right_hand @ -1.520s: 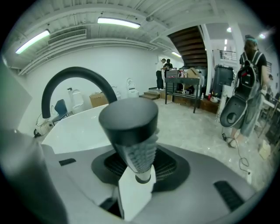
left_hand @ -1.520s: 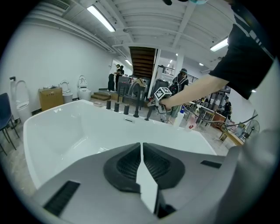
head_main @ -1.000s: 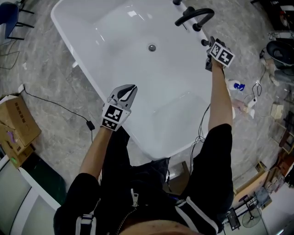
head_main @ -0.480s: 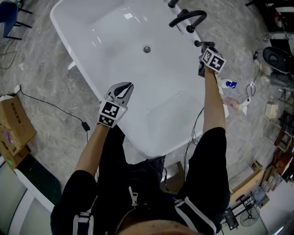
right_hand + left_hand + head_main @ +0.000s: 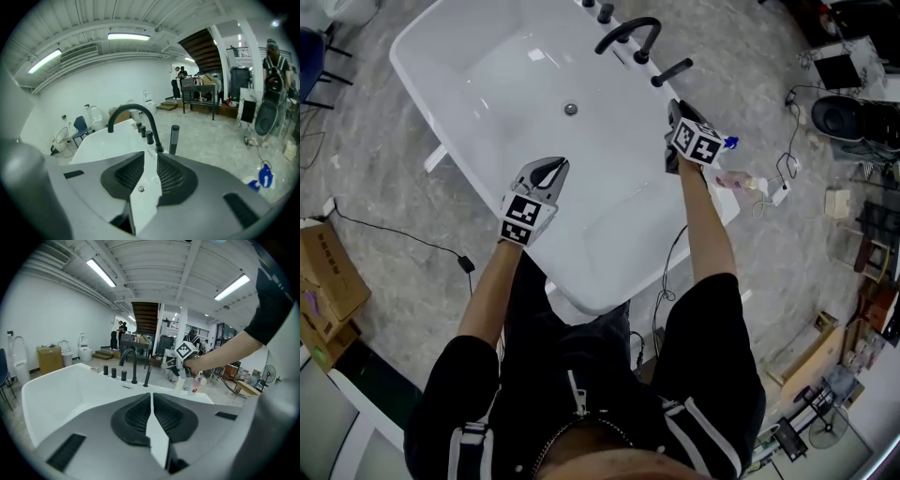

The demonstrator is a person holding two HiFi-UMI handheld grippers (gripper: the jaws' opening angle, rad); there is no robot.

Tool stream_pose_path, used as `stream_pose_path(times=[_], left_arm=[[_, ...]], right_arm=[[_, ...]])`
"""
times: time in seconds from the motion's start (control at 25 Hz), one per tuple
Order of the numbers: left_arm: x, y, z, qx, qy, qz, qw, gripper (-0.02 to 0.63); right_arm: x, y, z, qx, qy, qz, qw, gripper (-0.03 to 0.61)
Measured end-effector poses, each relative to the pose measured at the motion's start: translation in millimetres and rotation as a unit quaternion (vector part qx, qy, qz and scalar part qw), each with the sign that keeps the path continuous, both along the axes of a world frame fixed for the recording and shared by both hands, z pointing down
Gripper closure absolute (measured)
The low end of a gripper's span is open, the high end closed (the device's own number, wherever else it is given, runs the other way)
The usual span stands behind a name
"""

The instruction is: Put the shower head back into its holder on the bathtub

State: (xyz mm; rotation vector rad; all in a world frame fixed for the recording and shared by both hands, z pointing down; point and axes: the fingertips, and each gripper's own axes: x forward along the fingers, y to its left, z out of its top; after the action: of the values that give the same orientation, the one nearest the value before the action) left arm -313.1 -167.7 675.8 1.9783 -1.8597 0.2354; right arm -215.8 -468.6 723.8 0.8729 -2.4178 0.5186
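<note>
Glossy white bathtub, matte black shower head; left claw clenched empty, right claw ajar, just closing, empty.

Head view: overhead, steeply down on tub.
Left gripper view: low, across tub toward faucet.
Right gripper view: near faucet.
Shared: faucet.

We are standing at the near end of the bathtub, with its drain lying in the floor of the far half. Along the far right rim the knobs are sitting farthest. The faucet is standing nearer than them, and the shower head is standing upright nearest, just beside it. A bottle is lying on the floor right of the tub. A cardboard box is sitting well apart on the left.
</note>
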Motion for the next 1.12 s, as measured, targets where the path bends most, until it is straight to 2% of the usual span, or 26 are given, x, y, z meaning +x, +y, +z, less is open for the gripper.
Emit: stream_pose_path(times=[0.16,0.32,0.6,0.92,1.12], left_arm=[[14,-6,-23,0.014,-0.006,-0.001,0.9999,0.578],[31,-8,-53,0.034,-0.011,-0.006,0.9994,0.578],[58,-17,-112,0.068,-0.032,0.001,0.9972,0.578],[74,-24,-179,0.115,-0.064,0.003,0.9913,0.578],[79,-29,-220,0.148,-0.076,0.001,0.986,0.578]], right_arm=[[24,34,-33,0.024,-0.012,-0.002,1.0,0.534],[52,71,-69,0.037,-0.037,-0.011,0.999,0.566],[98,112,-133,0.061,-0.081,-0.006,0.995,0.569],[116,148,-223,0.146,-0.116,-0.048,0.981,0.569],[125,167,-268,0.178,-0.133,-0.054,0.973,0.569]])
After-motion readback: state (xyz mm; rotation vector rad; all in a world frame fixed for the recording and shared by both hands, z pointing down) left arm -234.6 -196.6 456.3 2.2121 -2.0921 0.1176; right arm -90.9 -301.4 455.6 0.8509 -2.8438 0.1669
